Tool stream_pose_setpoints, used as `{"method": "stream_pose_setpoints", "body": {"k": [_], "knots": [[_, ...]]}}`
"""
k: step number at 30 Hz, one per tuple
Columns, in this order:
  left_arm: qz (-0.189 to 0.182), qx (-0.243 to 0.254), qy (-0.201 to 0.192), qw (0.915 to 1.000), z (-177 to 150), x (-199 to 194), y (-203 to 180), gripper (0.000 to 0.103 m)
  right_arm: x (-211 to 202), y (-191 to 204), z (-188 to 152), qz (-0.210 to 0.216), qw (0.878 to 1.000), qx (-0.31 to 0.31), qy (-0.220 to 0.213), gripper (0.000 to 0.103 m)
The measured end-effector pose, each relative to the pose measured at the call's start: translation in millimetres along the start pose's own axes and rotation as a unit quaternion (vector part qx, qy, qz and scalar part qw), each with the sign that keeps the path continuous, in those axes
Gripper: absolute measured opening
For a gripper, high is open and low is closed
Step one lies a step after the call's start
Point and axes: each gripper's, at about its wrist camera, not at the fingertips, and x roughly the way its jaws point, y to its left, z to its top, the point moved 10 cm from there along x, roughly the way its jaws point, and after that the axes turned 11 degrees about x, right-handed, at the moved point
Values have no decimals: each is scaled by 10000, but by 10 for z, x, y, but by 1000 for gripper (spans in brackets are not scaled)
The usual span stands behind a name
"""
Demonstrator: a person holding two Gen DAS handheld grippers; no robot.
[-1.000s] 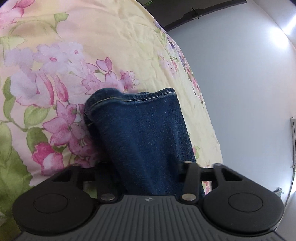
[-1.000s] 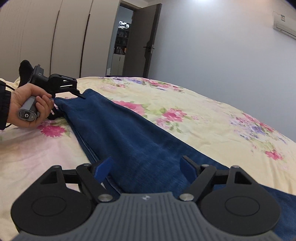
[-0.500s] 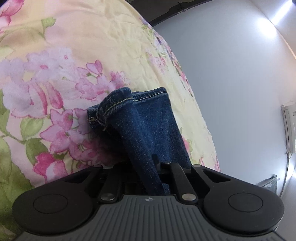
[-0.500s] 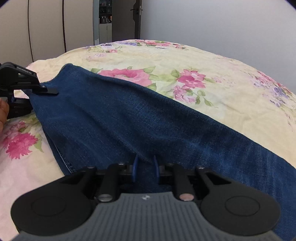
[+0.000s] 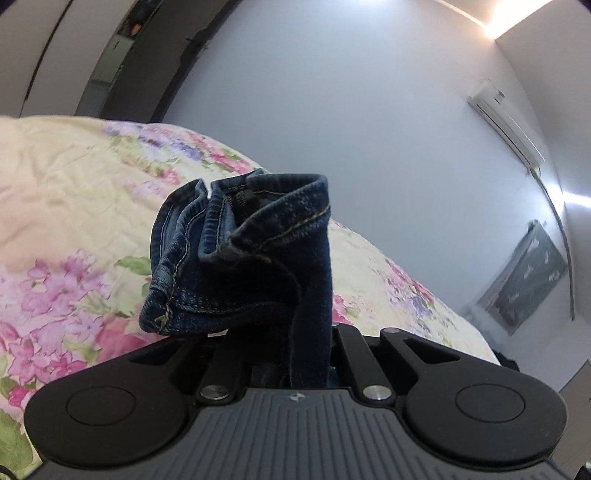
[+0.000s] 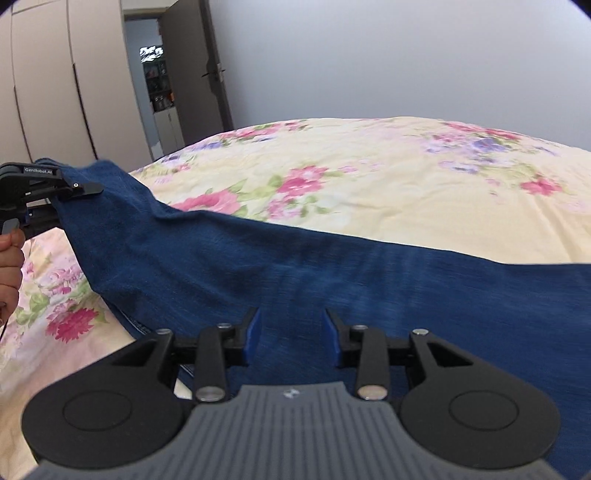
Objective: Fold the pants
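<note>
Lifted off the bed [image 5: 74, 192], jeans [image 5: 258, 258] hem stays clamped in left gripper [image 5: 295, 354]; right gripper [image 6: 291, 334] reopened

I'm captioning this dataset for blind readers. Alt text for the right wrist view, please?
Blue jeans stretch across a floral bedspread, their far end lifted by the left gripper. The right gripper, blue pads apart, hovers over the denim.

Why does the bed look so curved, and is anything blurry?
Fisheye lenses bulge the floral bedspread in both views. The right wrist view smears the jeans with motion blur. The left wrist view has glare from a ceiling light and a shadowed hem.
</note>
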Motion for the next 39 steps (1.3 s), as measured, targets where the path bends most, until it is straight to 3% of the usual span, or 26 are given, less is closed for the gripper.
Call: {"method": "stream_pose_setpoints", "body": {"k": [3,5,12,15,18,20,23,27,29,32,33,34,36,39], "knots": [[-40,800,70,9968,-11,70,-447,8,-197,-289,41,-113,9998,179,-54,33],[-99,1380,116,9903,-80,59,-804,8,-303,-461,68,-193,9992,322,-156,33],[-371,3198,231,9465,-554,106,-1938,9,-452,-871,177,-342,9947,918,-311,34],[-409,3820,545,9217,-1016,230,-2224,11,-464,-982,197,-489,9939,940,-304,34],[-292,4367,1205,8910,-1599,352,-2372,16,-511,-1104,214,-499,9918,1126,-332,34],[-124,4584,1394,8776,-1853,408,-2392,18,-512,-1144,220,-510,9910,1198,-327,34],[-29,4942,1691,8527,-2130,397,-2367,31,-520,-1243,220,-494,9888,1379,-292,34],[108,5717,1741,8017,-2274,274,-2454,31,-459,-1219,186,-241,9879,1528,-103,34],[-25,5858,1802,7902,-2272,158,-2463,37,-445,-1157,172,-21,9869,1613,14,41],[-366,5882,1917,7848,-2279,-22,-2411,51,-434,-1046,160,319,9833,1781,199,52],[-486,5795,2043,7875,-2280,-73,-2366,53,-409,-928,159,703,9747,2085,402,57],[-648,5605,2236,7947,-2278,-120,-2311,54,-409,-928,159,703,9747,2085,402,64],[-923,5040,2571,8194,-2213,-196,-2181,54,-309,-794,178,1065,9588,2540,695,67],[-815,4195,2386,8720,-1858,-273,-1910,54,-220,-710,159,1191,9506,2701,958,72]]}}
